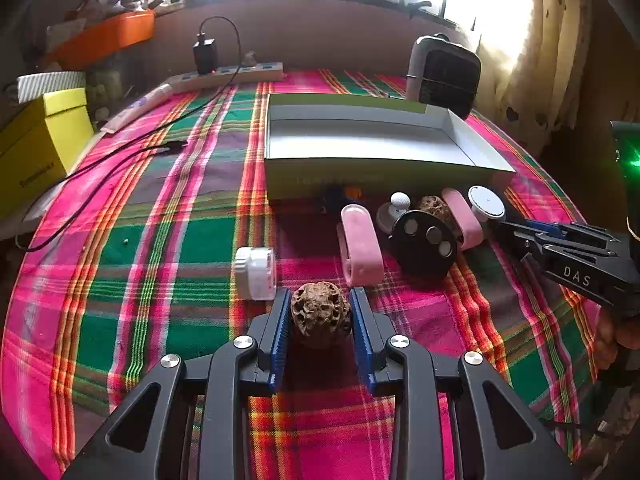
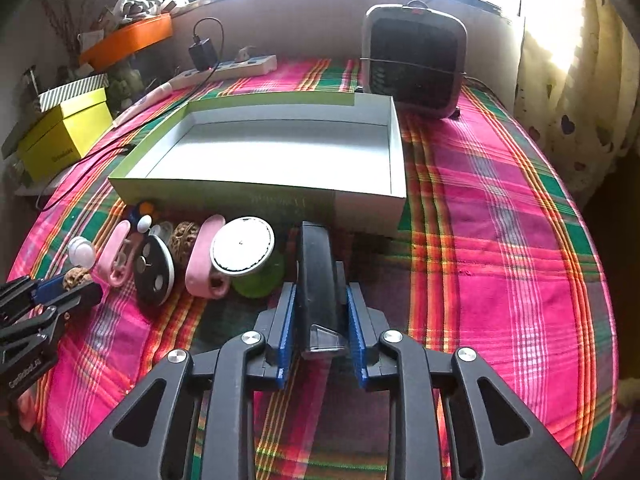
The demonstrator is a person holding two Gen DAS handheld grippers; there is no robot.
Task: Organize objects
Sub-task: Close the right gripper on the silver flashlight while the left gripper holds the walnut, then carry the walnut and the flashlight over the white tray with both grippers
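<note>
My left gripper is shut on a brown carved walnut, low over the plaid cloth. My right gripper is shut on a long black stapler-like object, just in front of the open white tray box. The right gripper also shows in the left wrist view. Loose items lie before the box: two pink cases, a black disc with three holes, a second walnut, a white round puck, a white cap.
A dark fan heater stands behind the box. A power strip with charger and its cable lie at the back left. Yellow boxes and an orange bin sit left. A curtain hangs right.
</note>
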